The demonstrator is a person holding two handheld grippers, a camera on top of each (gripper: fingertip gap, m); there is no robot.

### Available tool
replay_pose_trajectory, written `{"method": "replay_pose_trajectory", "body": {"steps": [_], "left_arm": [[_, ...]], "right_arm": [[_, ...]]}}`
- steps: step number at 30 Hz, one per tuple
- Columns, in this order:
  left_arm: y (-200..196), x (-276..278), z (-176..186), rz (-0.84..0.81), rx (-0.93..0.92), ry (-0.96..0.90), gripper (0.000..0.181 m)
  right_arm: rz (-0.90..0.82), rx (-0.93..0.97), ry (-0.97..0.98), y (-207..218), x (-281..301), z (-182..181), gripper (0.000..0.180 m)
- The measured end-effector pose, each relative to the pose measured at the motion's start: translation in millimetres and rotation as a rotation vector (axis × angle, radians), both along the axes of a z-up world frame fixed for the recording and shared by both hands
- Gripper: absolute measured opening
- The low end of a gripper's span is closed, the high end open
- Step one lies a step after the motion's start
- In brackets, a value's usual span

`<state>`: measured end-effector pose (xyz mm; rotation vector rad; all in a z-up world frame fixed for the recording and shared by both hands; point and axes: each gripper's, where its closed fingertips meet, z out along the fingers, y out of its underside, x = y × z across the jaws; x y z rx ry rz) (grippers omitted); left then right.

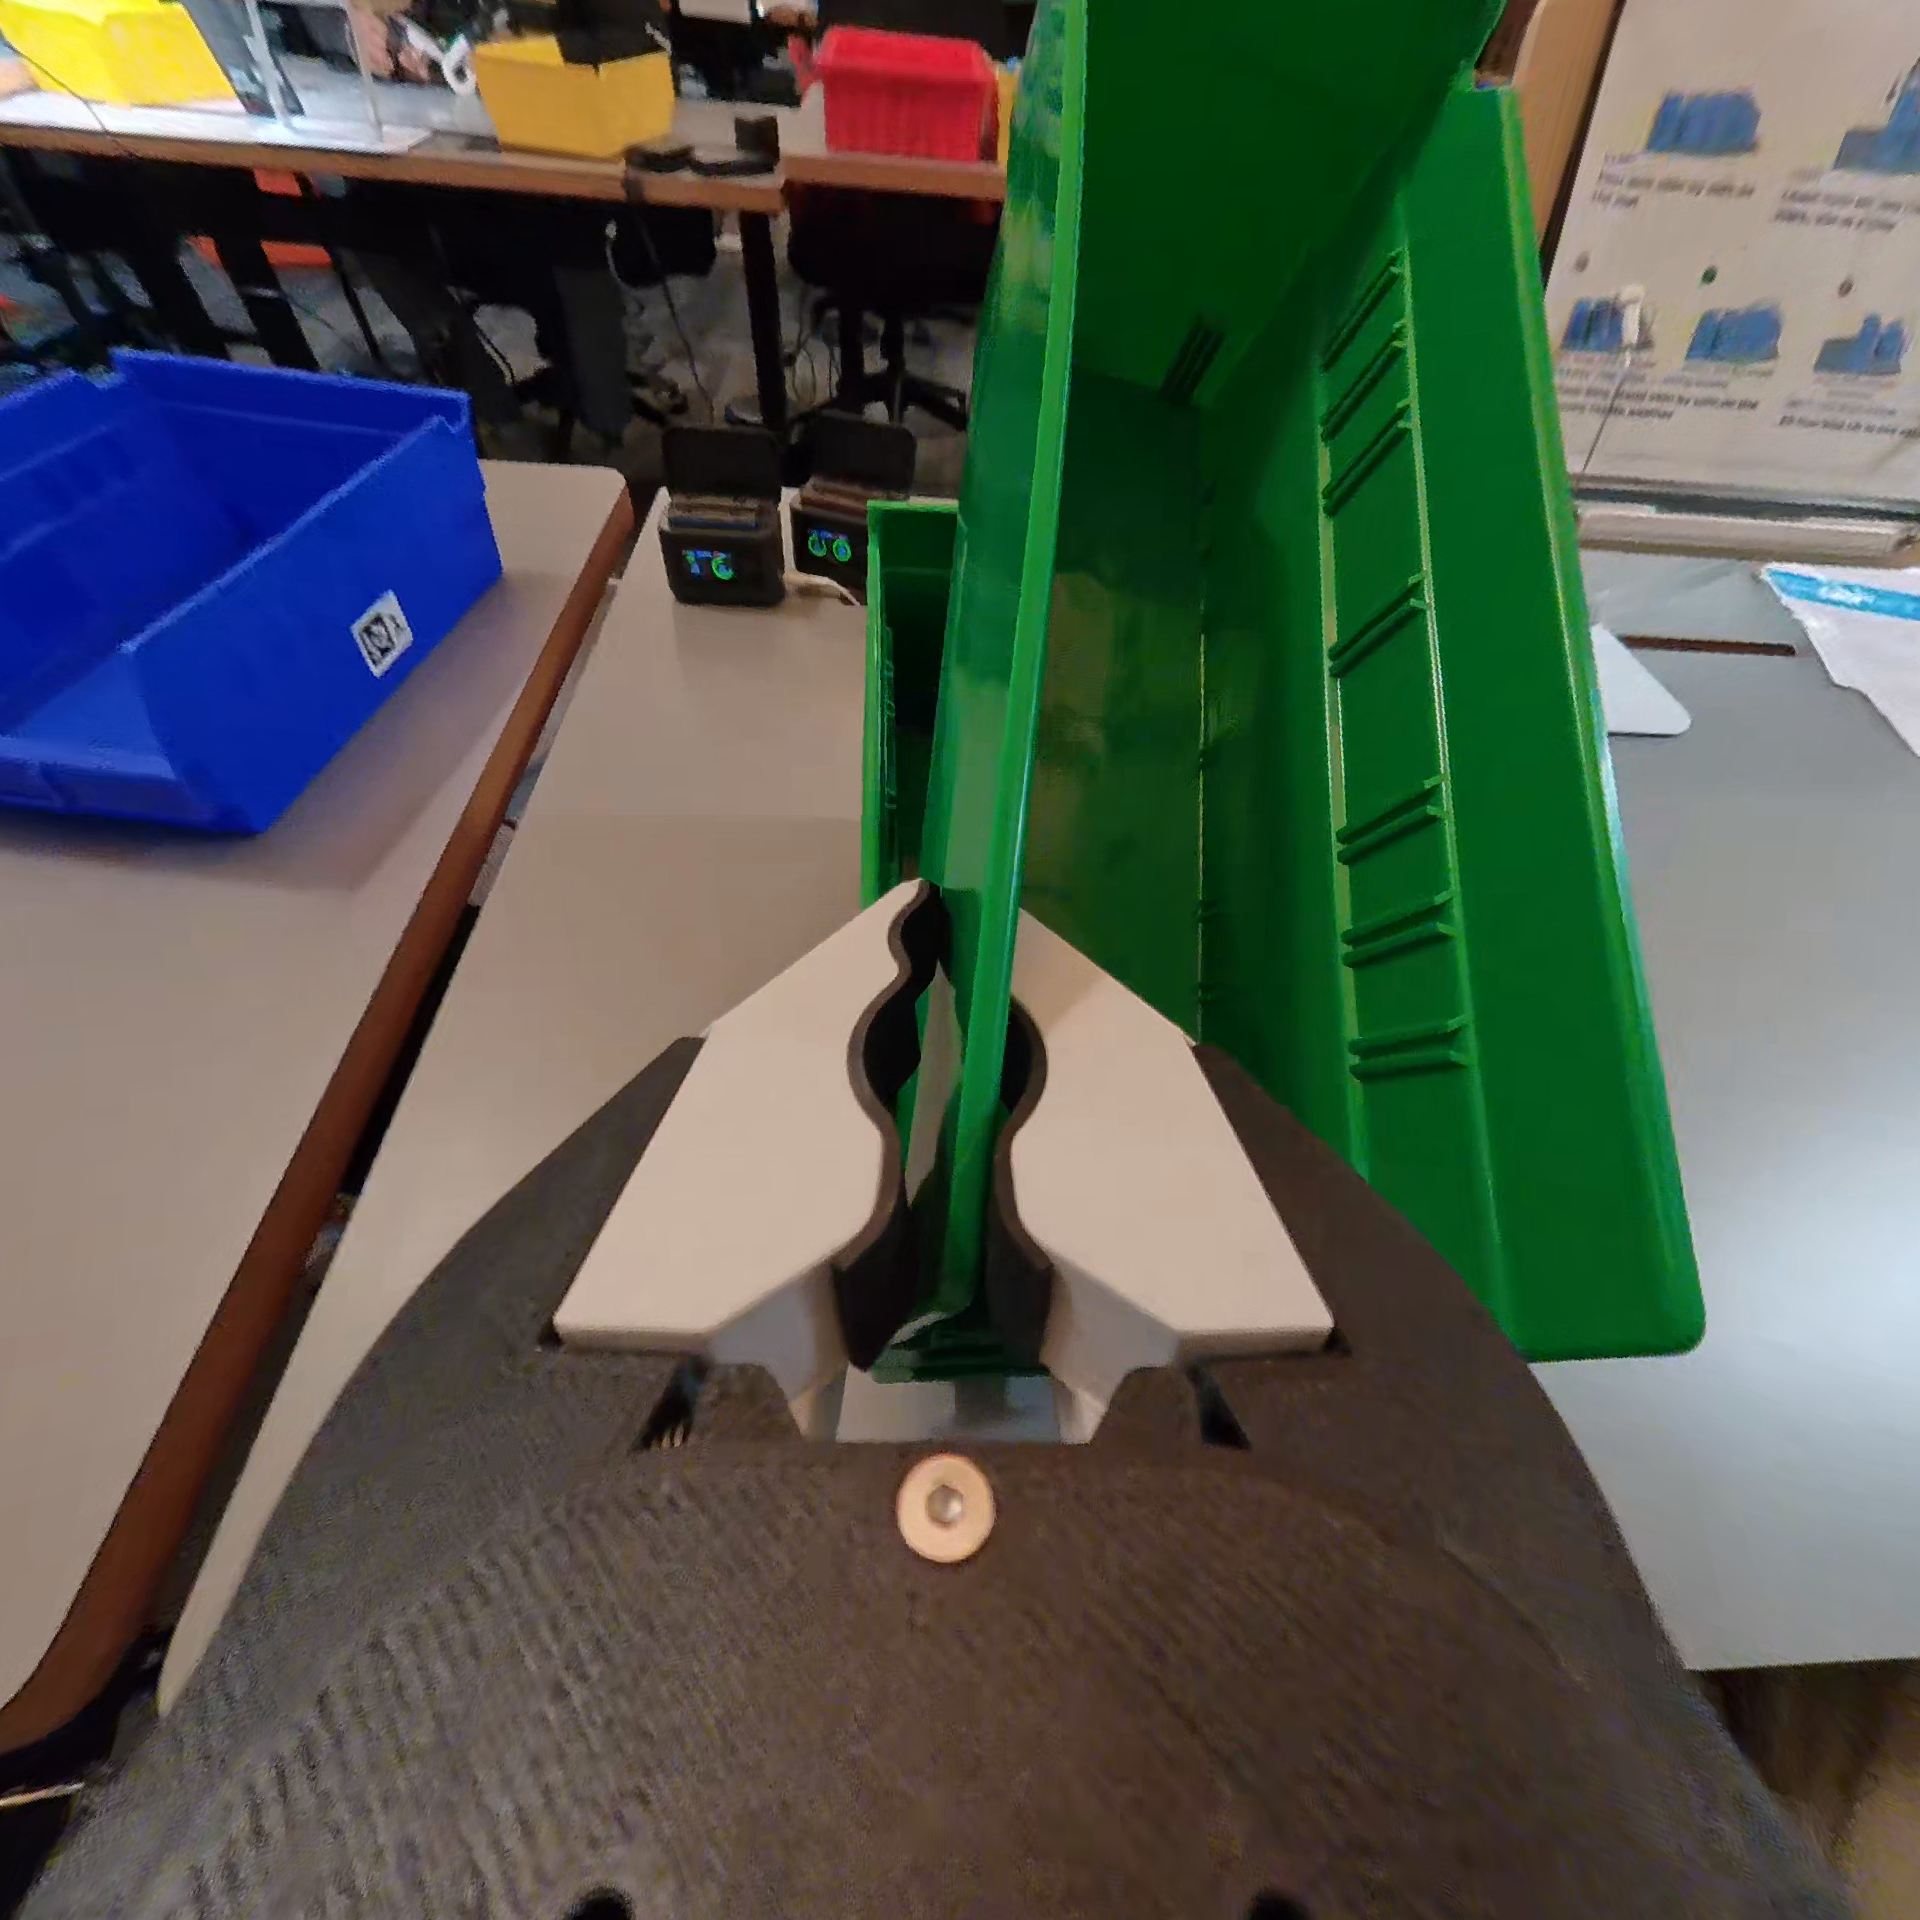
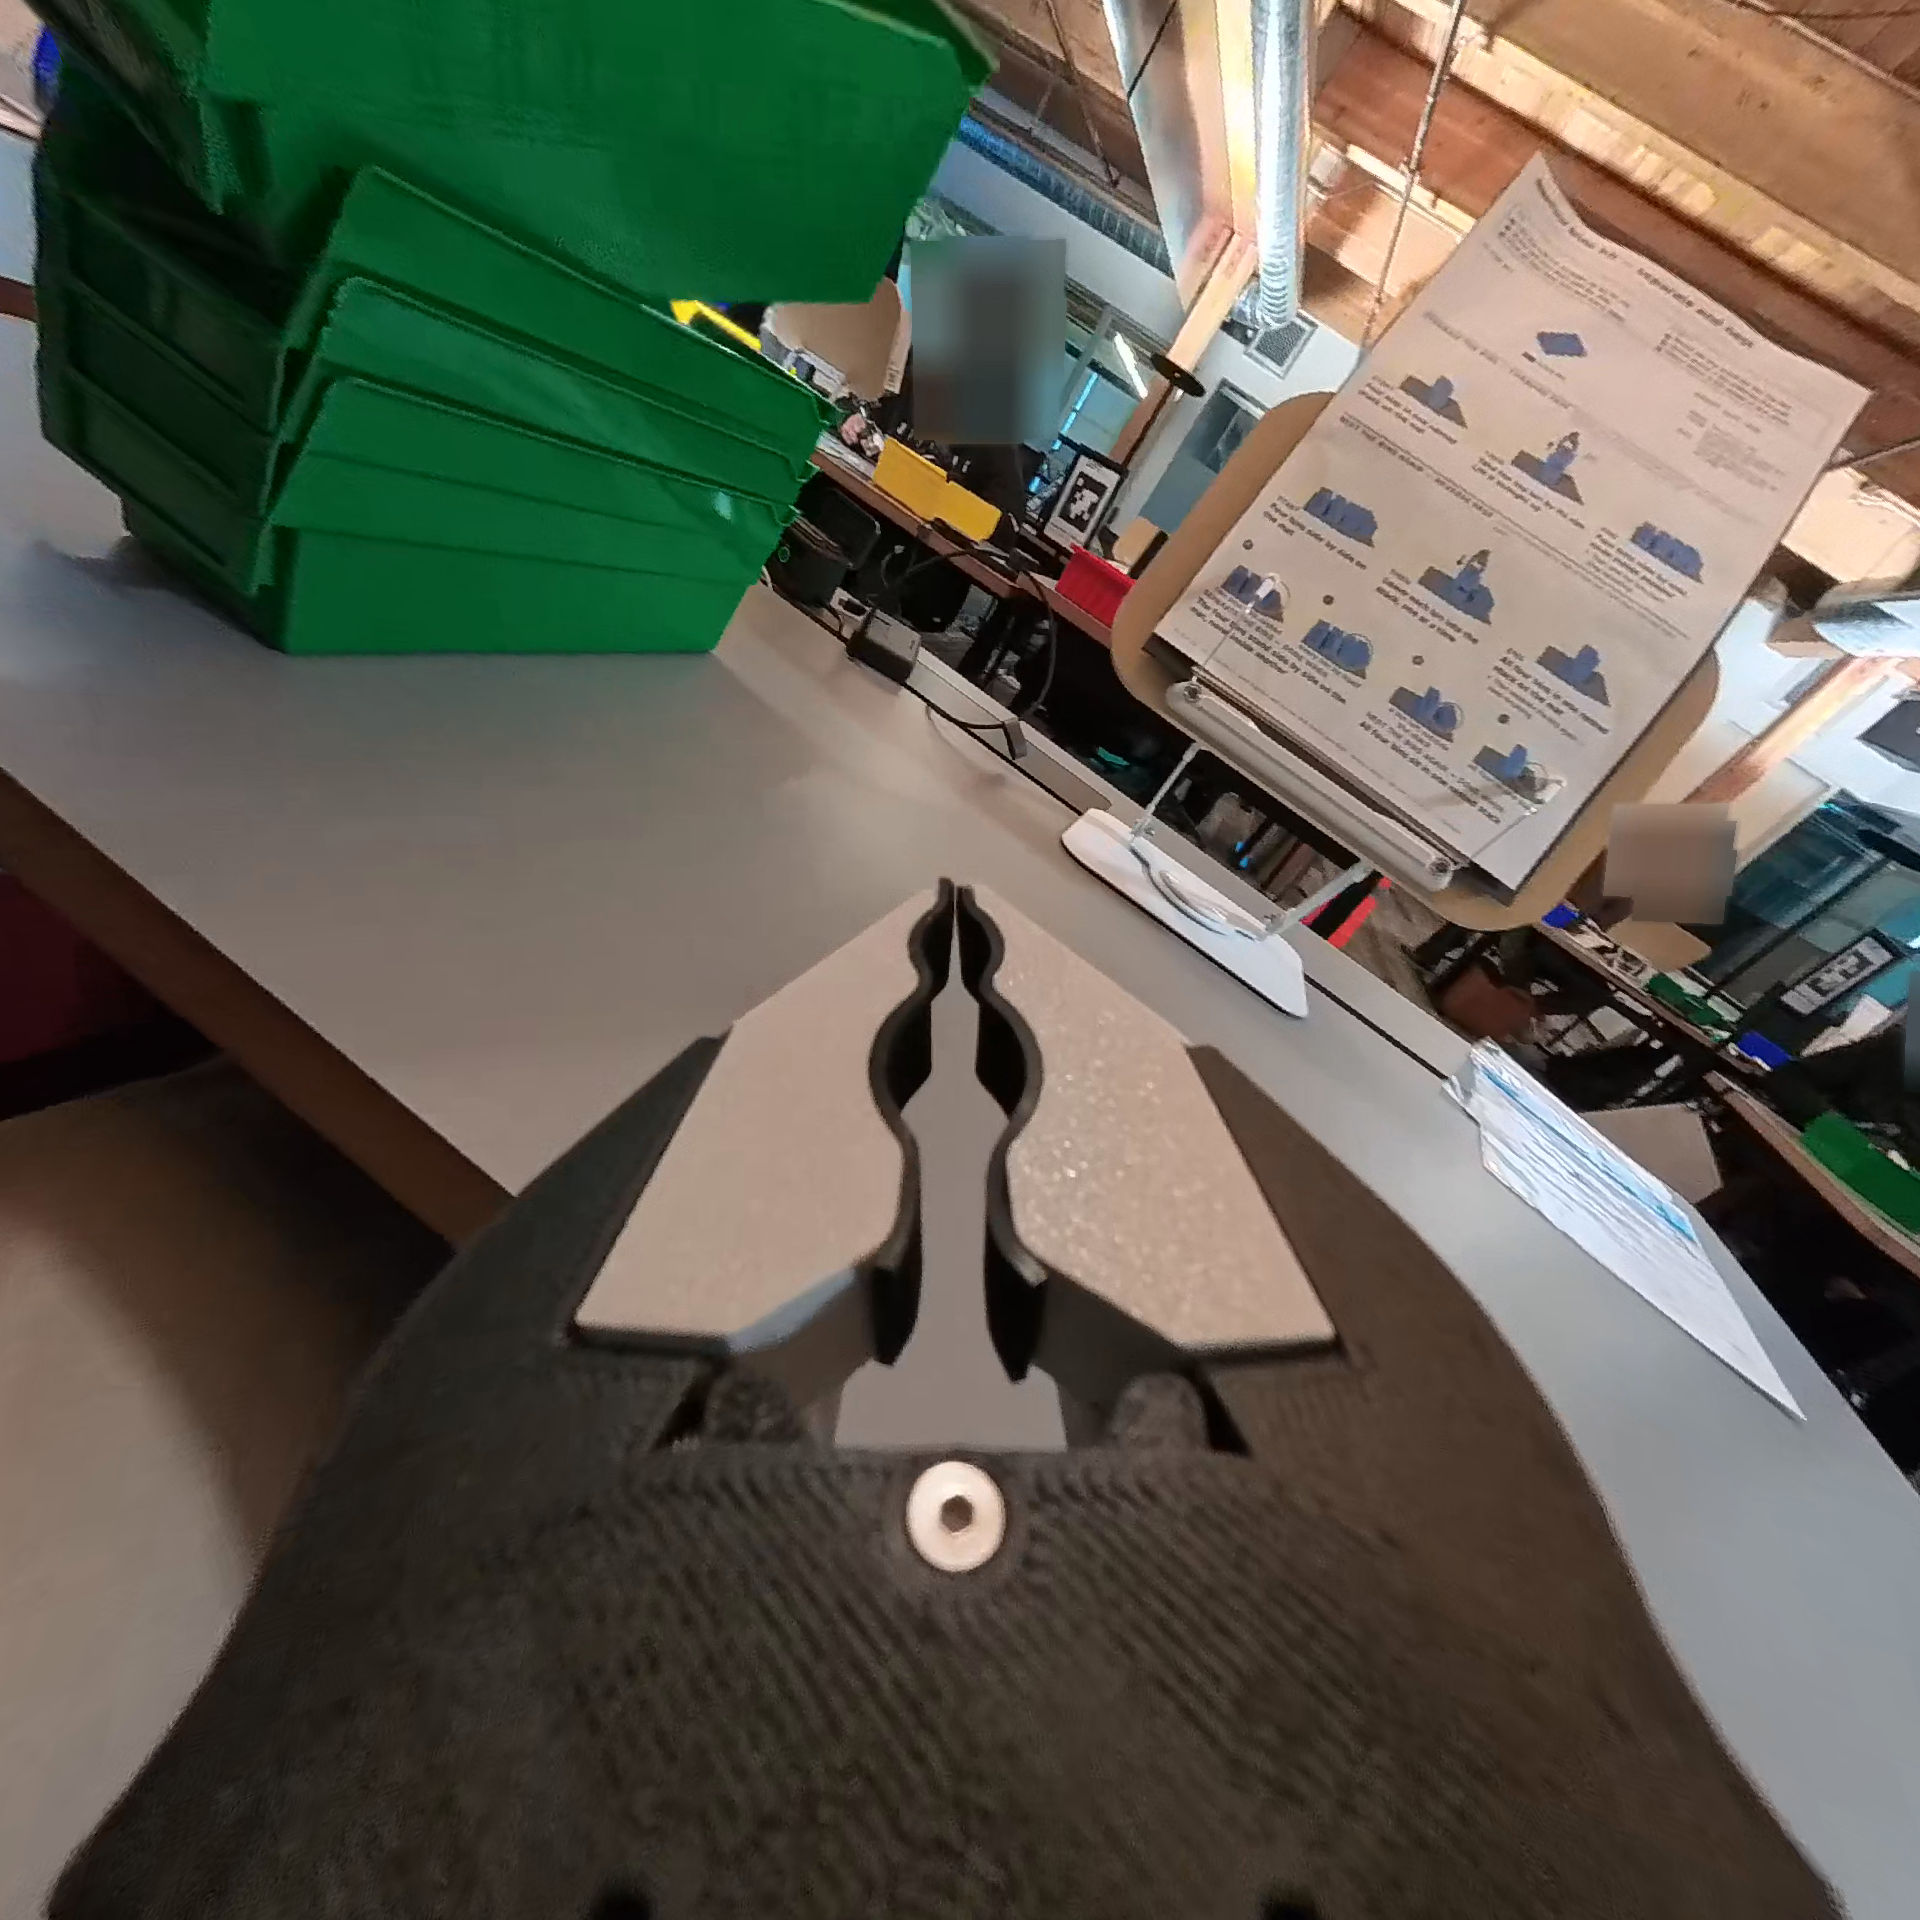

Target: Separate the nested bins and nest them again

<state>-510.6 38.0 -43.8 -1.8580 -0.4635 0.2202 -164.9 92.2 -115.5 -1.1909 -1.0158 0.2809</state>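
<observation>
My left gripper (image 1: 971,914) is shut on the left side wall of a green bin (image 1: 1455,727), which it holds tilted up above the green bins nested below; one lower rim (image 1: 904,623) shows just beyond the fingers. In the right wrist view the stack of nested green bins (image 2: 499,499) stands on the grey table (image 2: 623,831) at the upper left, with the lifted top bin (image 2: 582,114) tilted above it. My right gripper (image 2: 954,899) is shut and empty, low over the table, apart from the stack to its right.
A blue bin (image 1: 208,603) sits on the neighbouring table at left. Two small black devices (image 1: 774,540) stand behind the green bins. An instruction sheet on a stand (image 2: 1455,582) is at right, with papers (image 2: 1600,1205) lying on the table. Yellow and red bins sit on far tables.
</observation>
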Motion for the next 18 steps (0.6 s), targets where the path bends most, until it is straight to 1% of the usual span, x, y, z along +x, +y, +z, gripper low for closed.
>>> {"method": "replay_pose_trajectory", "body": {"steps": [5,7,9,11,12,15,18], "left_arm": [[11.1,-7.9,-19.4,0.0,-0.053,-0.085,0.001],[10.9,-10.3,-24.0,-0.008,-0.061,-0.129,0.003],[10.2,-12.4,-21.0,-0.007,-0.018,-0.156,0.006],[10.6,-10.7,-11.5,-0.029,0.062,-0.182,0.009],[9.9,-10.0,-7.7,-0.04,0.089,-0.199,0.015],[6.6,-10.2,0.4,-0.052,0.129,-0.207,0.013],[6.2,-9.0,2.8,-0.053,0.127,-0.18,0.018]], "right_arm": [[-0.052,-0.018,-0.001,8.9,13.8,-2.1,0.0],[-0.062,-0.019,0.0,10.2,16.8,-1.9,0.0],[-0.059,-0.023,0.0,10.2,16.6,-2.1,0.0],[-0.053,-0.026,-0.007,9.7,14.5,-4.4,0.0],[-0.05,-0.027,-0.014,9.3,13.4,-5.9,0.0],[-0.039,-0.021,-0.025,6.3,10.9,-7.7,0.0],[-0.034,-0.015,-0.031,5.2,9.9,-8.2,0.0]]}}
